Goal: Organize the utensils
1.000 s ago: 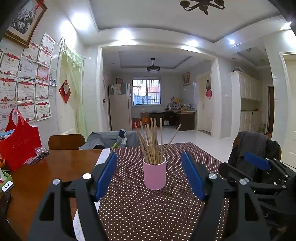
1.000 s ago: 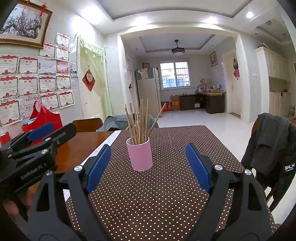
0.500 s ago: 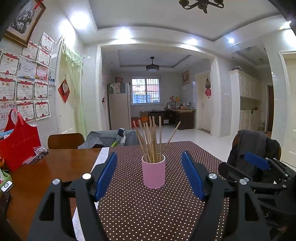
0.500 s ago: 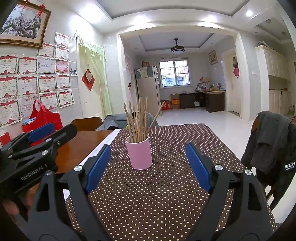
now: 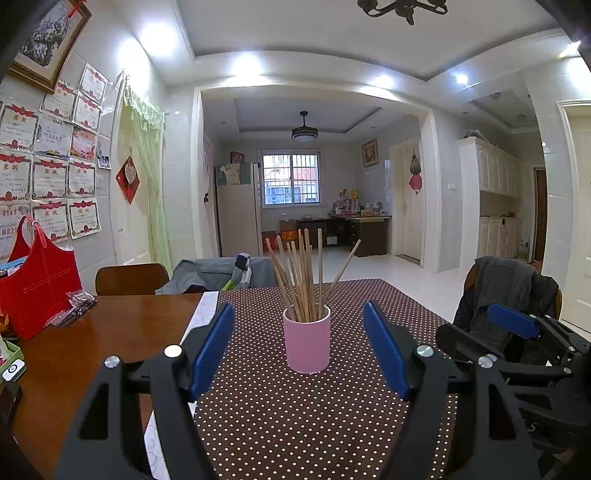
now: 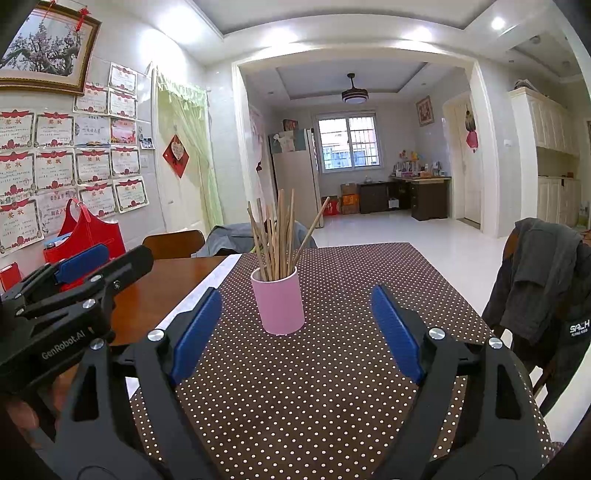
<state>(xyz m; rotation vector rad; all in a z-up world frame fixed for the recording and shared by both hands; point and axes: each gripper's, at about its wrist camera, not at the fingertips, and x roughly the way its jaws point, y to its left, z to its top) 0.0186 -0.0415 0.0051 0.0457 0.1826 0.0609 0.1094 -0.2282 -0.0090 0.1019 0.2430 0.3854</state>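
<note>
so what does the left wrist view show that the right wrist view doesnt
Only the left wrist view shows the dark chandelier overhead, a clear packet by the red bag, and the right gripper from the side. Only the right wrist view shows the whole framed blossom picture and the left gripper from the side. Both show the pink cup of chopsticks on the dotted tablecloth, with both grippers open and empty.

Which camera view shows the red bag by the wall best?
The left wrist view: the red bag shows almost whole, standing on the wooden table. In the right wrist view, the left gripper covers its lower part.
</note>
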